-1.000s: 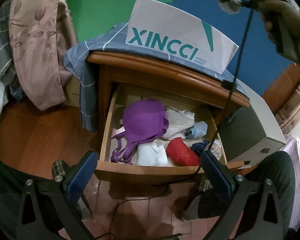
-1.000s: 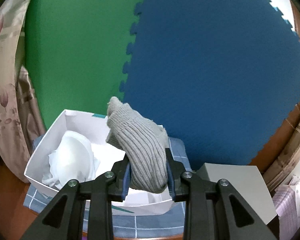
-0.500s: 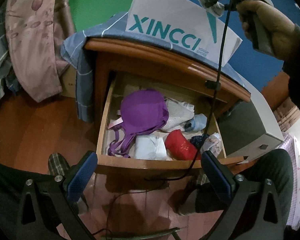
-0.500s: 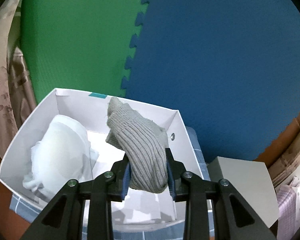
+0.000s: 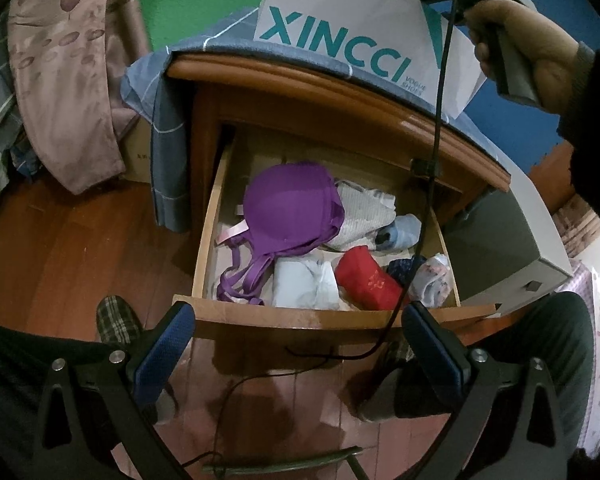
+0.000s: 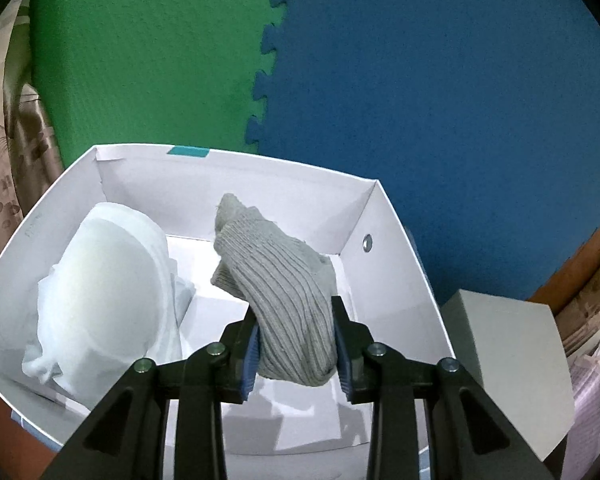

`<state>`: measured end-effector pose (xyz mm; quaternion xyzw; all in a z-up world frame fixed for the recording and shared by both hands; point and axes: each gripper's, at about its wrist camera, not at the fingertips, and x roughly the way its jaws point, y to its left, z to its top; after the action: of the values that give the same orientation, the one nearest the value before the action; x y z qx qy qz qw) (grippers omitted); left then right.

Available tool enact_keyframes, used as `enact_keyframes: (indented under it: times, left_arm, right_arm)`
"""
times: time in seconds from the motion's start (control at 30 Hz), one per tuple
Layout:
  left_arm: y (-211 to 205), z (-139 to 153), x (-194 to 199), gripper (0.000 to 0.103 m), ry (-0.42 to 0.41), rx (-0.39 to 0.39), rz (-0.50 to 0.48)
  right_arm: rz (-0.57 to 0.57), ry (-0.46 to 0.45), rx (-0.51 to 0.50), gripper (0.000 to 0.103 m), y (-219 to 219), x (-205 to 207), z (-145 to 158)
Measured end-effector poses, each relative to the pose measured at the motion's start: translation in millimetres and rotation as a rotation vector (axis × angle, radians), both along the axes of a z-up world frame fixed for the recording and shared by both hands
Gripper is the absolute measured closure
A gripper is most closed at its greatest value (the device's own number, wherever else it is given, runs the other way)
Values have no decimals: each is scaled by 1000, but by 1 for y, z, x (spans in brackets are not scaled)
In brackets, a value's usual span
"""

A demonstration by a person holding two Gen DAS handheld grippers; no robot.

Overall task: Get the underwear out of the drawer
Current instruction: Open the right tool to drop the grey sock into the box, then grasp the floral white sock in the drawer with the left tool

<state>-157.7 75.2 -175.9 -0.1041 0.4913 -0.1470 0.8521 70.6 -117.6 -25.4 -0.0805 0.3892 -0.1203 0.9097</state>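
Observation:
The wooden drawer (image 5: 210, 232) stands pulled out, holding a purple bra (image 5: 292, 212), a folded white piece (image 5: 304, 284), a red piece (image 5: 364, 280) and several other small garments. My left gripper (image 5: 296, 314) hangs open just in front of the drawer's front edge, with nothing between its fingers. My right gripper (image 6: 296, 356) is shut on a grey ribbed knit piece (image 6: 284, 292), held inside the white shoe box (image 6: 396, 280), just above its floor. A white bra (image 6: 104, 280) lies in the box's left half. In the left wrist view, a hand (image 5: 540, 48) holds that gripper behind the box (image 5: 340, 32).
The box sits on the nightstand top, on a blue checked cloth (image 5: 164, 120). A black cable (image 5: 436, 160) hangs down across the drawer's right side. A grey box (image 5: 500, 248) stands right of the nightstand. A person's legs and slippers flank the drawer on the wood floor.
The right gripper has sunk with the grey knit piece from above the shoe box down into it. The left gripper has shifted only slightly and stays open.

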Motion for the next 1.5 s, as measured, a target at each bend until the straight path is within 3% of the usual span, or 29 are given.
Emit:
enact_keyframes:
  times: [0.23, 0.33, 0.37, 0.47, 0.53, 0.63, 0.73, 0.9, 1.03, 1.1, 1.13, 1.27, 1.33, 1.5]
  left_arm:
    - [-2, -3, 1, 1, 1, 29, 0]
    - [-3, -6, 1, 1, -3, 54, 0]
    - [-4, -6, 1, 1, -6, 63, 0]
    - [-7, -7, 0, 1, -23, 93, -4]
    - [-7, -6, -1, 1, -44, 102, -7]
    - [-9, -2, -6, 1, -96, 127, -18]
    - [-13, 0, -7, 1, -117, 118, -36]
    - [-38, 1, 2, 1, -97, 50, -130]
    - [-81, 5, 20, 1, -104, 82, -216]
    - [-107, 7, 32, 1, -107, 111, -250]
    - [-121, 8, 39, 1, -95, 122, -271]
    - [-189, 2, 61, 1, -63, 154, -411]
    - [-214, -9, 68, 1, -36, 179, -471]
    - [-254, -58, 88, 9, 146, 191, -532]
  right_arm:
    - [2, 35, 62, 64, -9, 6, -16]
    - [10, 50, 137, 45, -16, 6, -24]
    - [6, 50, 172, 34, -21, 6, -26]
    - [40, 33, 203, 33, -24, 0, -23]
    - [85, -116, 269, 33, -35, -30, 6]
    - [91, -291, 266, 30, -62, -83, 47]
    - [110, -341, 226, 22, -94, -132, 58]
    - [15, -351, 57, 21, -158, -208, 7]
    - [-96, -322, 145, 21, -208, -241, -49]
    - [-170, -278, 251, 21, -231, -239, -58]
    - [-175, -313, 308, 21, -244, -240, -60]
    - [-268, -265, 396, 21, -273, -237, -75]
    - [-291, -261, 475, 21, -285, -237, -81]
    - [-271, -244, 492, 21, -287, -235, -87]
